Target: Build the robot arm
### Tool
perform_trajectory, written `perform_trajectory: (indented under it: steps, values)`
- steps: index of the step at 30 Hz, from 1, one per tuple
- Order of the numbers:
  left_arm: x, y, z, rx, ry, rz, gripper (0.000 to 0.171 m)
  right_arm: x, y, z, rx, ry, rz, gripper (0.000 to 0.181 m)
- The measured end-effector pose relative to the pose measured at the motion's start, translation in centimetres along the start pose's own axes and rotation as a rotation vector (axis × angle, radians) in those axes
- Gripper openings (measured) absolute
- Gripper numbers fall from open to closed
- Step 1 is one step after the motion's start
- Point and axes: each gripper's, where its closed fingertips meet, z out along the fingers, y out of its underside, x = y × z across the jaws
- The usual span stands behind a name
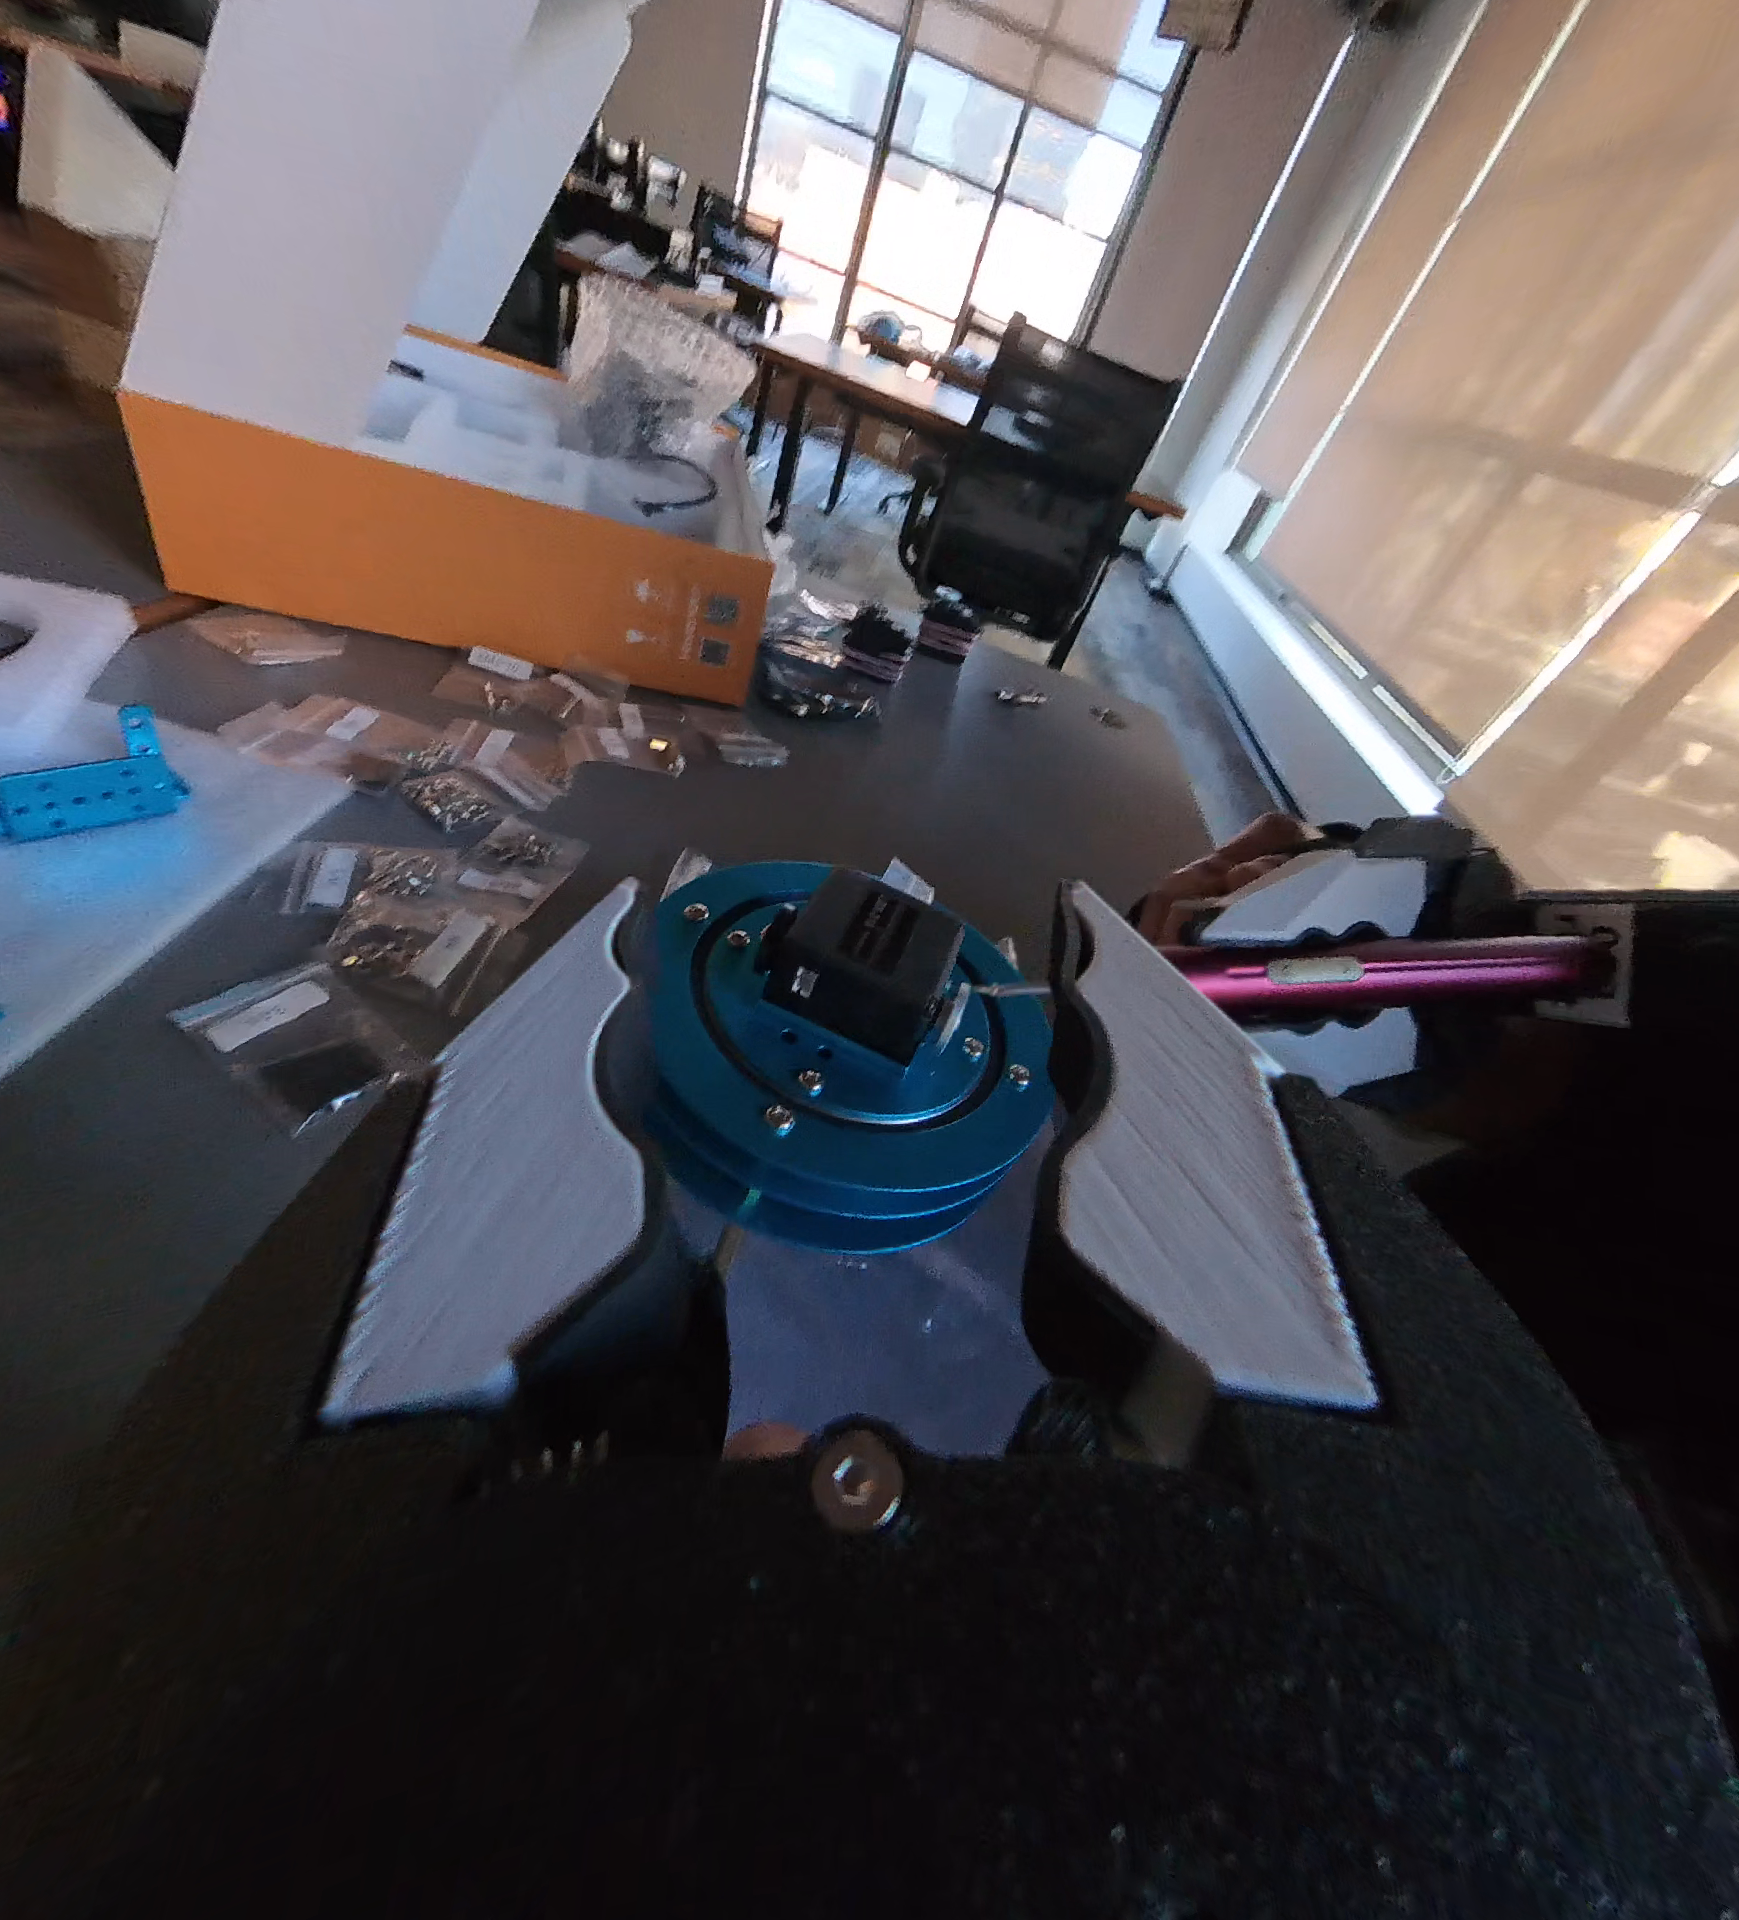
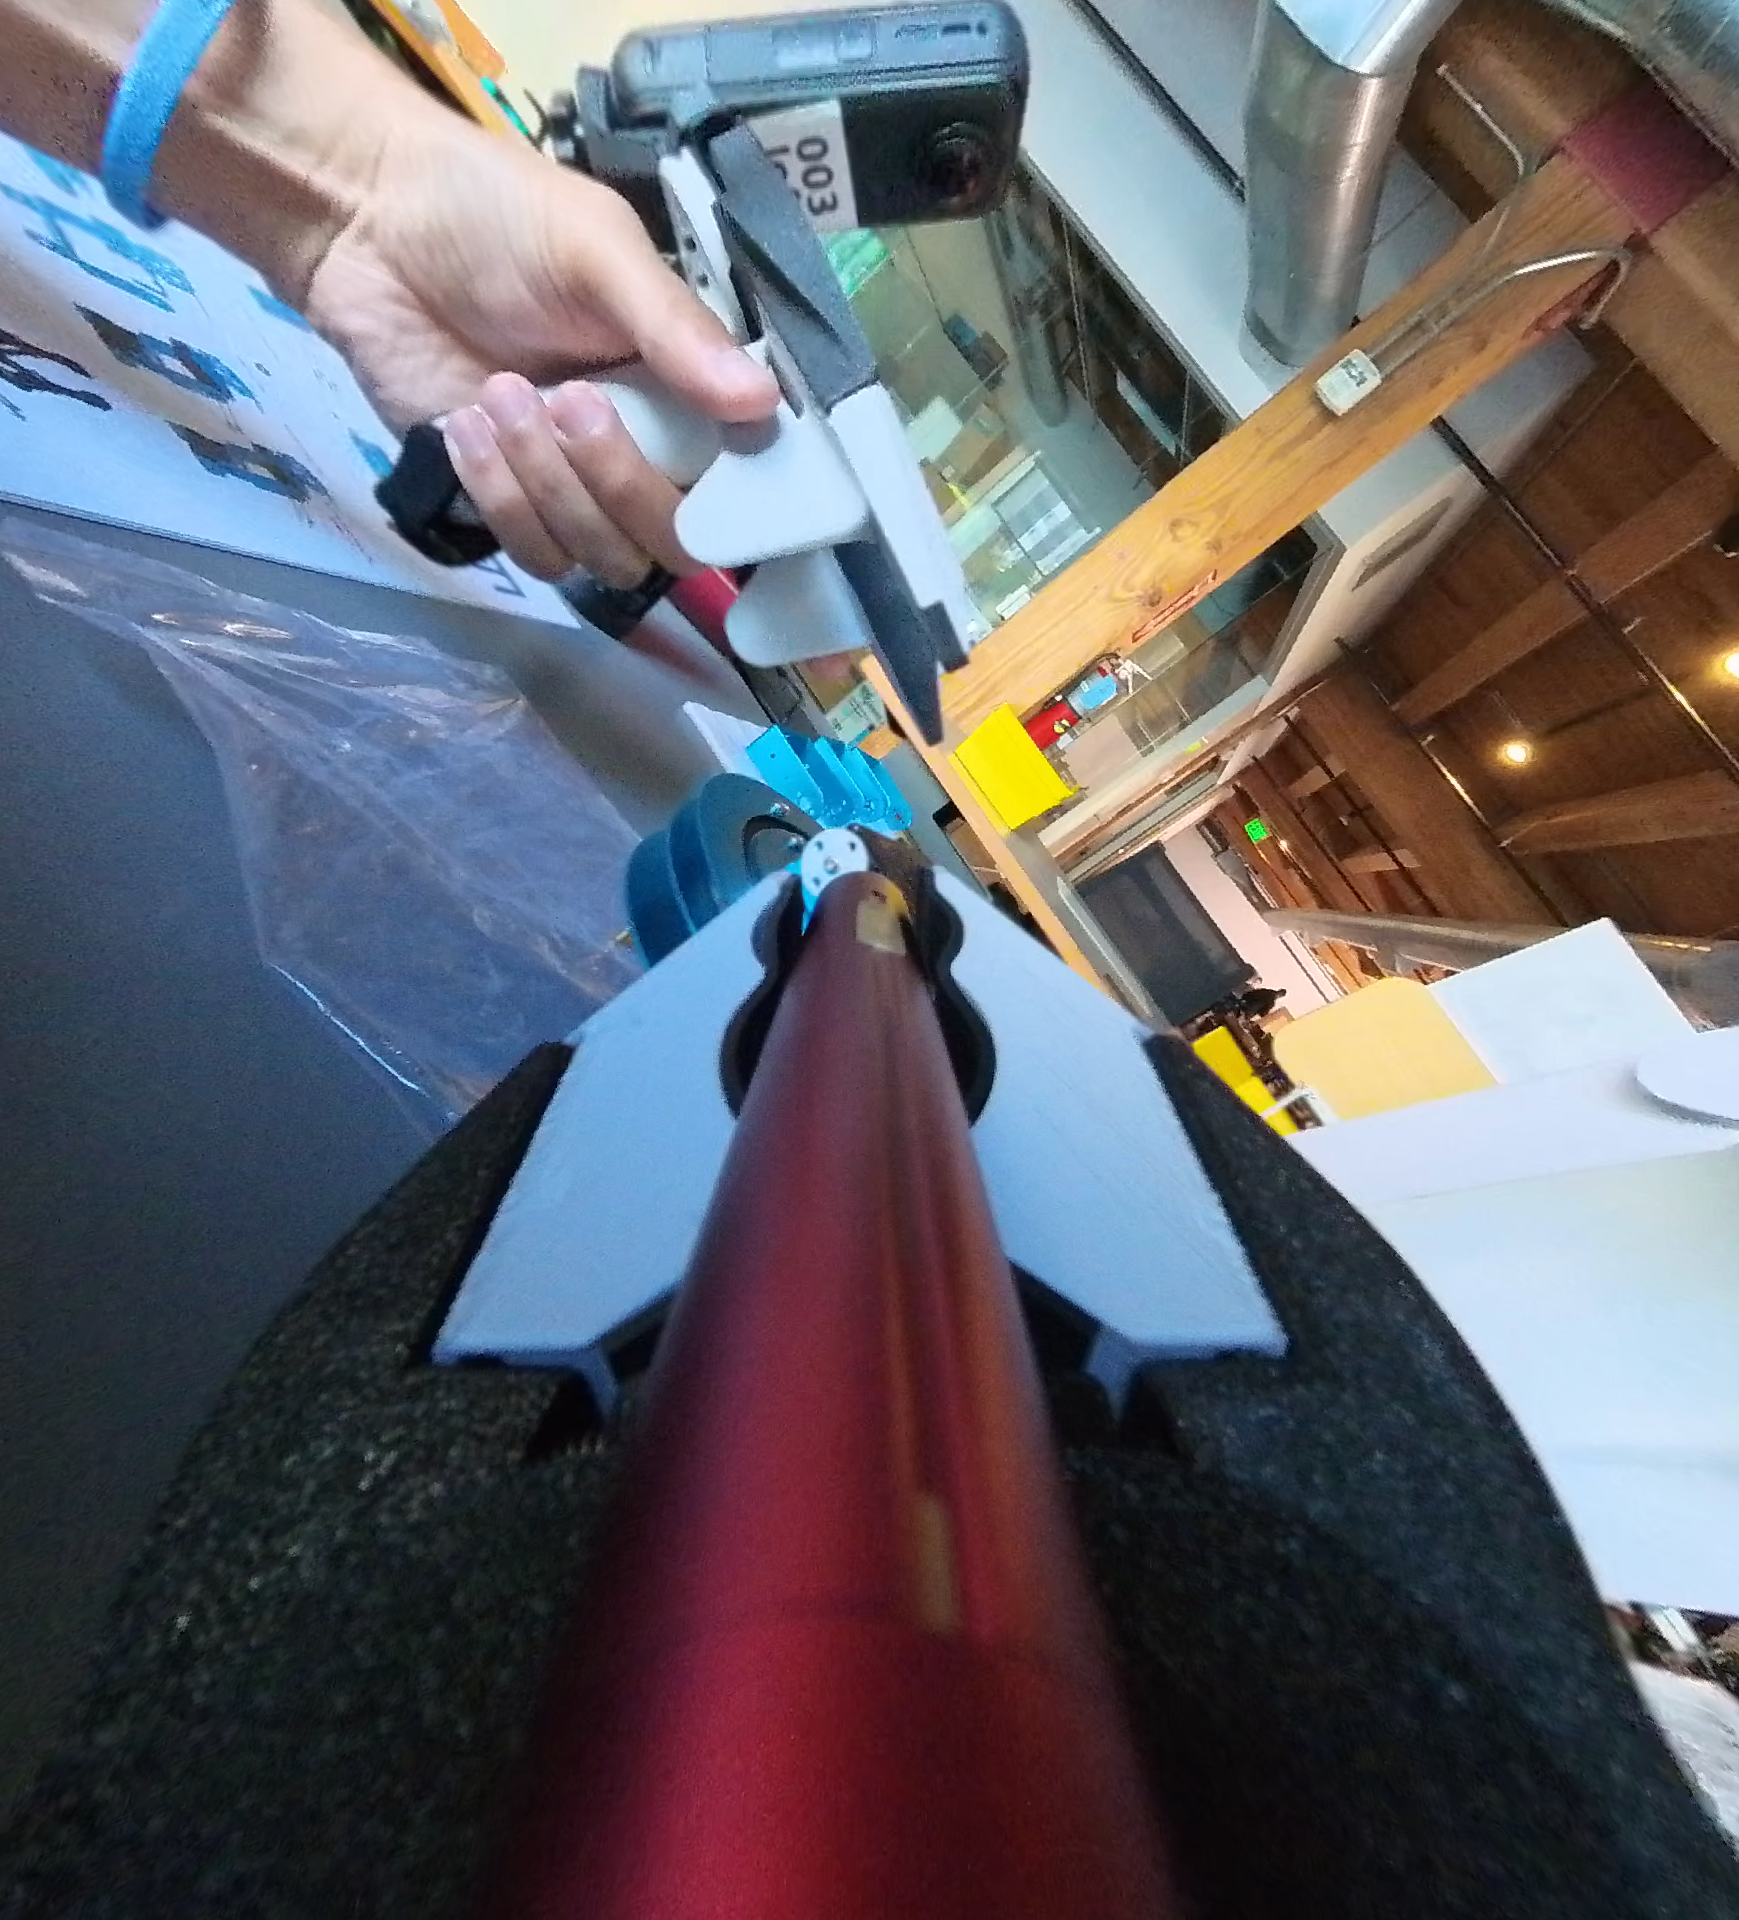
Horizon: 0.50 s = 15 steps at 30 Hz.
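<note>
A blue round metal disc assembly (image 1: 844, 1122) with a black servo block (image 1: 870, 961) on top sits on the dark table. My left gripper (image 1: 844, 904) is open, one white finger on each side of the disc; I cannot tell whether they touch it. My right gripper (image 2: 860, 914) is shut on a magenta-red screwdriver (image 2: 844, 1351), held along its fingers. In the left wrist view the screwdriver (image 1: 1364, 971) comes in from the right and its thin tip reaches the servo's side. The disc (image 2: 699, 852) and a white servo horn (image 2: 834, 862) show just past the tool's tip.
Several small bags of screws (image 1: 449, 790) lie behind the disc. An orange and white box (image 1: 429, 540), white foam (image 1: 13, 644) and a blue U bracket (image 1: 44, 790) are at the back left. A clear plastic bag (image 2: 377, 779) lies under the disc. A black chair (image 1: 1031, 499) stands beyond the table.
</note>
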Motion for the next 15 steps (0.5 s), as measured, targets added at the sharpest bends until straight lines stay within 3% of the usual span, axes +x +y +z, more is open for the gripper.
perform_trajectory:
  steps: [6, 11, 15]
  values:
    - [0.9, 1.6, 0.3, 0.013, 0.044, 0.014, 0.074, -0.8, 0.6, 0.1, -0.01, -0.018, -0.015, 0.021]
    - [1.1, 3.7, 1.1, -0.05, 0.003, 0.073, 0.073, -0.9, 1.1, 0.4, -0.031, -0.029, -0.018, 0.021]
    - [1.5, 3.7, 1.8, -0.037, -0.017, 0.105, 0.076, -0.8, 1.1, 0.5, -0.023, -0.027, -0.007, 0.021]
